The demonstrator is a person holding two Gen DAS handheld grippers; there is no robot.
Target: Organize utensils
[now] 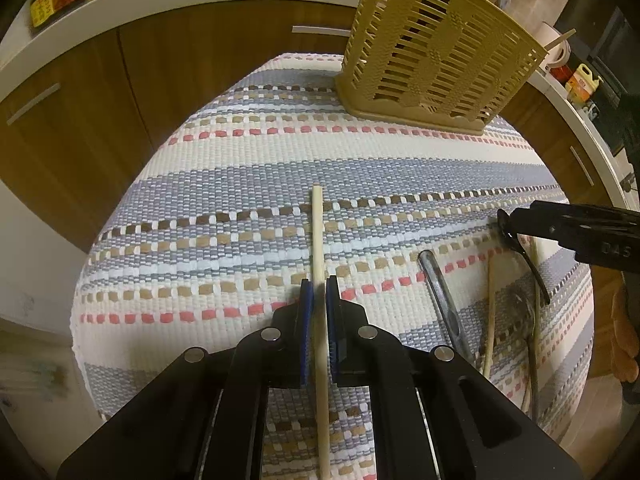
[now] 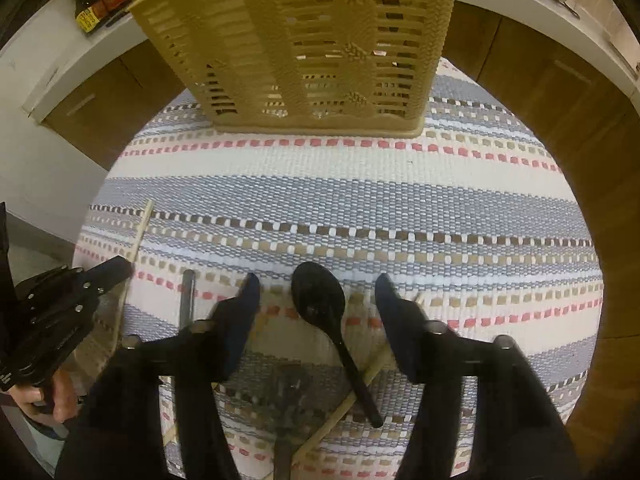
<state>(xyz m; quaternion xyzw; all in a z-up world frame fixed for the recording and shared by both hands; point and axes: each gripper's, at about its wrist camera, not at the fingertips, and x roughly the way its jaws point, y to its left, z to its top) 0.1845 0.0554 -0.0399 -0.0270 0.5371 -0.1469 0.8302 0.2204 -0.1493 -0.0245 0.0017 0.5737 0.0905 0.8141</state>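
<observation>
A tan slatted utensil basket [image 1: 436,52] stands at the far edge of the striped mat [image 1: 240,168]; it also fills the top of the right wrist view [image 2: 304,44]. My left gripper [image 1: 319,285] has its blue pads closed around a wooden chopstick [image 1: 318,232] that lies along the mat. My right gripper [image 2: 316,292] is open, its fingers either side of a black spoon [image 2: 320,300] lying on the mat. The spoon crosses another wooden chopstick [image 2: 360,388]. The right gripper shows at the right edge of the left wrist view [image 1: 520,232].
A metal handle [image 1: 440,296] and a thin wooden stick [image 1: 490,312] lie on the mat right of my left gripper. A metal utensil [image 2: 288,400] lies under my right gripper. Brown cabinets [image 1: 100,112] and a white counter with bottles [image 2: 96,4] surround the mat.
</observation>
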